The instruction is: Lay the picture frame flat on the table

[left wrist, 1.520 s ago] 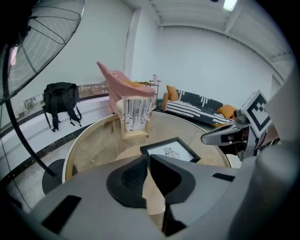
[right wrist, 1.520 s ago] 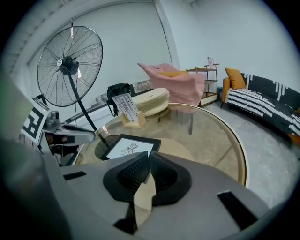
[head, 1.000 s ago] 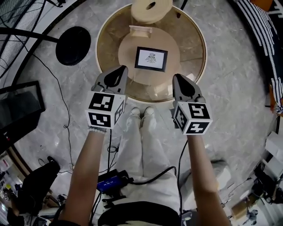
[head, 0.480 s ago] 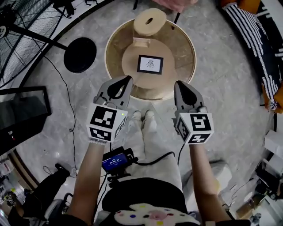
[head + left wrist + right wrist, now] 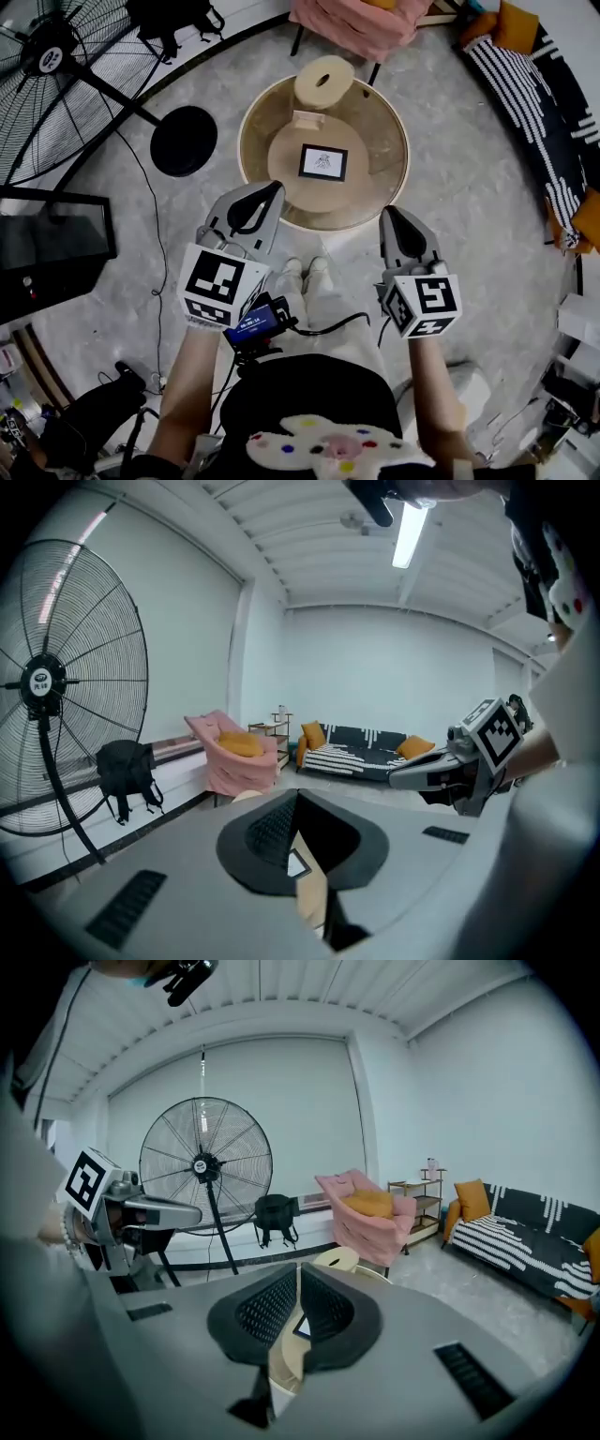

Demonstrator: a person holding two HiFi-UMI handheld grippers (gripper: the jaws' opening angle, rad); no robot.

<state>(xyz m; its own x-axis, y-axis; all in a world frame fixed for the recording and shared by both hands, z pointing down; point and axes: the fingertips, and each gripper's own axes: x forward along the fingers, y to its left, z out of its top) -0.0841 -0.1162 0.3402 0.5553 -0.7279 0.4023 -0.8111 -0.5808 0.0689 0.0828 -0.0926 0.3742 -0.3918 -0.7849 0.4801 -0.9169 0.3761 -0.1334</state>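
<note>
Round table [image 5: 380, 183] holds flat picture frame [image 5: 323, 162]; artwork [image 5: 322, 160] unreadable.

On the round table [image 5: 375, 202] the picture frame [image 5: 323, 162] lies flat, a wooden block [image 5: 307, 119] just behind.

Drawing in the picture frame [image 5: 323, 162] is too small to be made out in head view. In both gripper views, frame & table [image 5: 386, 155] are mostly hidden behind the jaws; only a corner is seen. Fan [image 5: 56, 66] is cut by top-left edge, sofa [image 5: 548, 94] by right edge, pink armchair [image 5: 361, 23] by top.
</note>
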